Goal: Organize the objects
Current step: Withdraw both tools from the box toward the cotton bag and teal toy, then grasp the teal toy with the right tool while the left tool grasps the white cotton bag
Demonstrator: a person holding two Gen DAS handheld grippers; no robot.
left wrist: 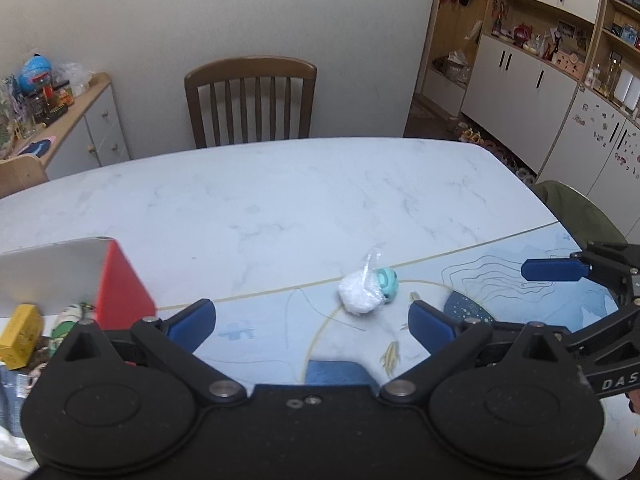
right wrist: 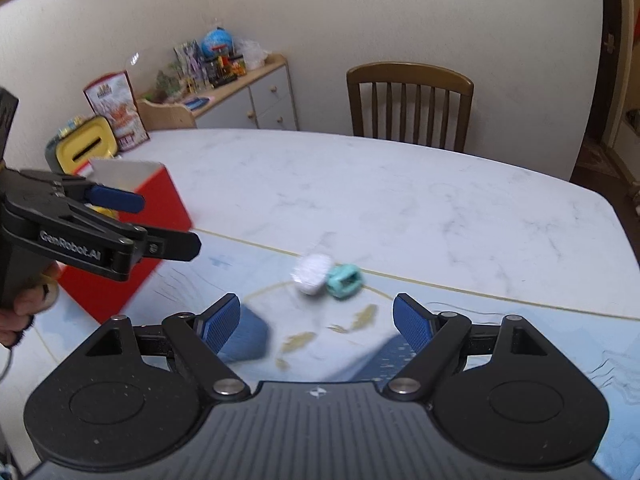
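Both grippers we hold spread and empty: left gripper (left wrist: 312,320), right gripper (right wrist: 316,320). We see the white wrapped bundle (left wrist: 360,294) touching a small teal item (left wrist: 389,280) on the blue mat (left wrist: 500,280), just ahead of both. Red box (left wrist: 120,292) stands open at left on the marble table (left wrist: 280,192).

The white marble-look table (left wrist: 280,200) appears smooth and faintly glossy. A crinkled clear plastic wrap (left wrist: 370,268) covers the white bundle (left wrist: 358,294), possibly tissue. The brown slatted wooden chair (left wrist: 250,100) looks satin-finished.
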